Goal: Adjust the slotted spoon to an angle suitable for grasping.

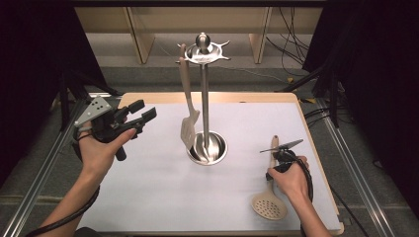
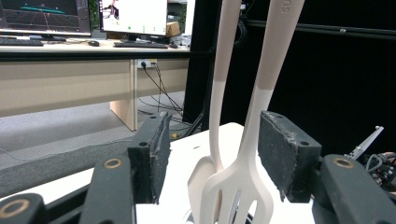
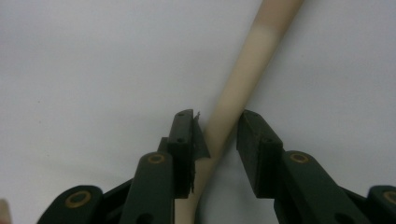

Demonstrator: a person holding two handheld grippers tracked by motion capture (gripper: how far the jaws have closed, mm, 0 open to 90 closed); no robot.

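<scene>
Cream skimmer handle (image 3: 229,116) between right claw (image 3: 215,140) pads, flat on mat (image 1: 148,182).

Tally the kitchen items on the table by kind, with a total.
Slotted turners, hanging on the stand: 1
Skimmer spoons, lying on the mat with the right gripper over the handle: 1
Metal utensil stands: 1
Total: 3
</scene>
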